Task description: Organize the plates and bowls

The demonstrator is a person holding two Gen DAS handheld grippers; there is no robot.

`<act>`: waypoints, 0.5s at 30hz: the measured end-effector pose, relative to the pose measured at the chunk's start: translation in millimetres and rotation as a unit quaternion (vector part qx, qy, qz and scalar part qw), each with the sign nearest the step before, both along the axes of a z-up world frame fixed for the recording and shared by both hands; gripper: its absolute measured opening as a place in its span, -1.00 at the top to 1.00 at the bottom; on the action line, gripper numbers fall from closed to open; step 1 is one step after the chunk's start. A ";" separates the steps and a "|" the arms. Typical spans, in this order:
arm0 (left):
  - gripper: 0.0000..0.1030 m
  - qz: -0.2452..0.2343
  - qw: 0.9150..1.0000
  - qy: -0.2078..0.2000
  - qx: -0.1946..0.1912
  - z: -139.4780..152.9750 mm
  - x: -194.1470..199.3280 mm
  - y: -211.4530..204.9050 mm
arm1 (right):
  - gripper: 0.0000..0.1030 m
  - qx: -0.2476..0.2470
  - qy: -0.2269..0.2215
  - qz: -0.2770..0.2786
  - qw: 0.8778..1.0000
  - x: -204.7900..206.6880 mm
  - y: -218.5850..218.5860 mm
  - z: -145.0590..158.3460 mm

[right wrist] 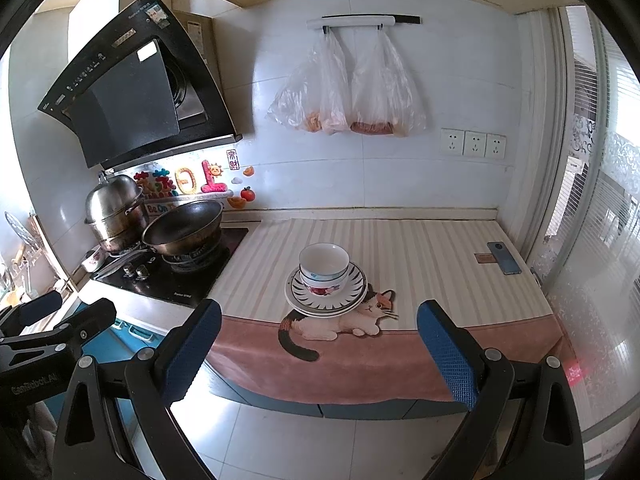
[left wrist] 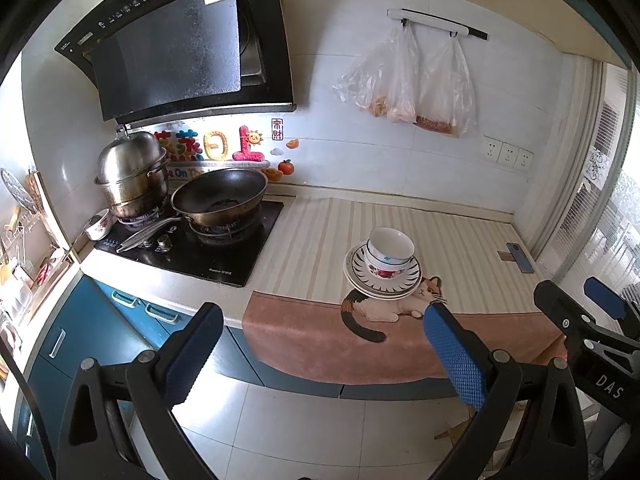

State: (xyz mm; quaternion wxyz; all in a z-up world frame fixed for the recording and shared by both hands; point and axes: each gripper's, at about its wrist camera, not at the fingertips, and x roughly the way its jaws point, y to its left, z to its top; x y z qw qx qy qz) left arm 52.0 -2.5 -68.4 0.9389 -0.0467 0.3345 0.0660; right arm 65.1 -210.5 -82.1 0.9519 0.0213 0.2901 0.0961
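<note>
White bowls (left wrist: 390, 254) with flower patterns sit nested on stacked striped plates (left wrist: 360, 280) on the striped counter mat; the stack also shows in the right wrist view, bowls (right wrist: 324, 266) on plates (right wrist: 298, 300). My left gripper (left wrist: 320, 348) is open and empty, held back from the counter edge over the floor. My right gripper (right wrist: 320, 344) is open and empty, also short of the counter. The right gripper shows at the right of the left wrist view (left wrist: 576, 304).
A wok (left wrist: 220, 196) and a steel steamer pot (left wrist: 132, 176) stand on the stove at left, with a small bowl (left wrist: 98, 226) beside them. A phone (right wrist: 504, 258) lies at the counter's right end. Plastic bags (right wrist: 348, 92) hang on the wall.
</note>
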 end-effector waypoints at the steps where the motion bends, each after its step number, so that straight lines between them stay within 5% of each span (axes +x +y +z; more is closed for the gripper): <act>1: -1.00 -0.001 1.000 0.000 0.000 0.1 0.7 0.4 | -0.95 0.000 0.000 0.001 1.000 1.3 0.0 -0.1; 15: -1.00 -0.002 1.000 0.004 0.000 -0.7 5.0 4.5 | -0.95 0.002 0.005 0.004 1.000 7.2 0.3 -3.3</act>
